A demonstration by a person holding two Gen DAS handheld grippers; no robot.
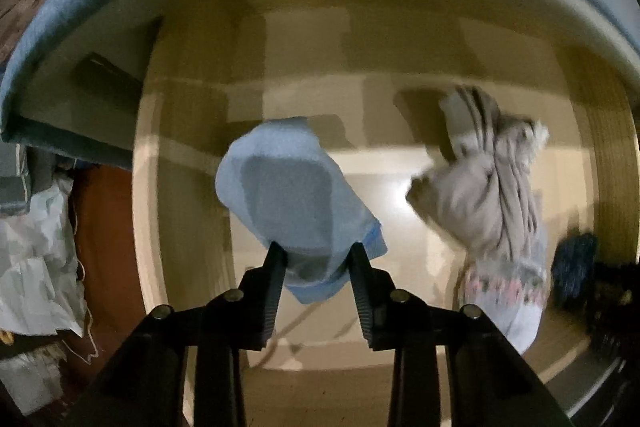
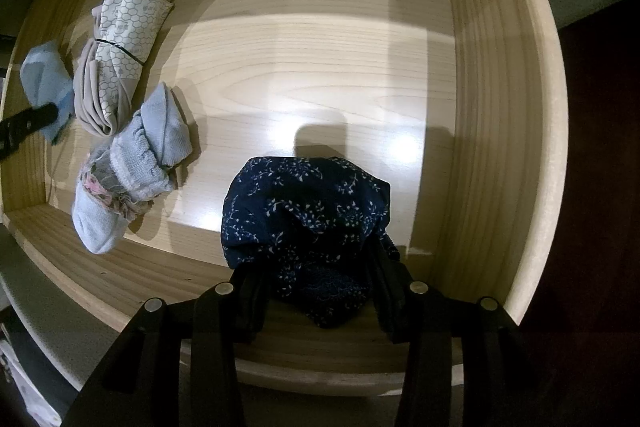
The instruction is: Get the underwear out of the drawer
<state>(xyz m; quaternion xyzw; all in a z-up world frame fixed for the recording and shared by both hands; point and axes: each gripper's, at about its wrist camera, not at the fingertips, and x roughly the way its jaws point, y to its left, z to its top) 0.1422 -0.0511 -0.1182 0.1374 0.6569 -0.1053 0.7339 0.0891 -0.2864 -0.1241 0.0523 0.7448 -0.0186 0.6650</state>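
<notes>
Left wrist view: your left hand-held gripper (image 1: 317, 254) is clamped on the light blue underwear (image 1: 294, 195) over the wooden drawer (image 1: 608, 163). Right wrist view: your right hand-held gripper (image 2: 316, 267) pinches the navy floral underwear (image 2: 306, 215); grey rolled bundle (image 2: 136, 163) lies apart, leftward.

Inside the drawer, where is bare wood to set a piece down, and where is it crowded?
Free: the drawer floor between the rolled bundles, the navy floral underwear and the right wall. Crowded: the left end, where the light blue piece lies beside the bundles.
</notes>
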